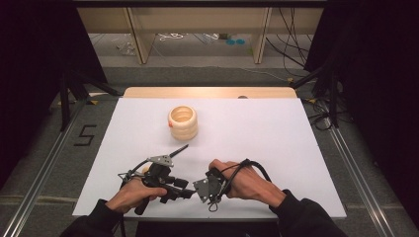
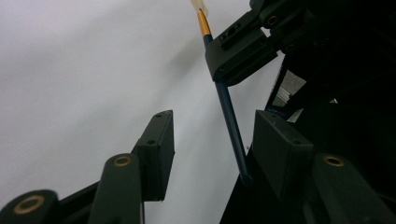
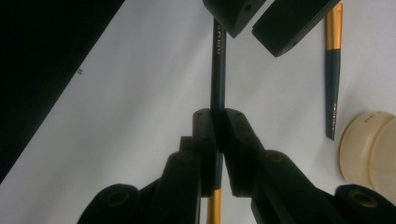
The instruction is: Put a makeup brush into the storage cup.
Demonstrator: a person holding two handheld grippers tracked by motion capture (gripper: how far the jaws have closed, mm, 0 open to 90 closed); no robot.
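My right gripper (image 3: 217,114) is shut on a dark blue paintbrush (image 3: 217,70), gripping its handle just above the gold ferrule. The handle's far end reaches between the jaws of my left gripper (image 2: 212,119), which stand open around it without pinching; the handle (image 2: 231,116) lies nearer the right-hand jaw. In the high view both grippers meet near the table's front edge, the left gripper (image 1: 184,191) facing the right gripper (image 1: 201,189). A second blue brush (image 3: 333,74) lies loose on the table, also visible as a thin dark brush (image 1: 180,149) in the high view.
A cream ribbed holder (image 1: 183,122) stands upright at the middle of the white table (image 1: 276,138), beyond the grippers; its rim (image 3: 369,149) is close to the loose brush's handle tip. Black drapes and metal rails flank the table.
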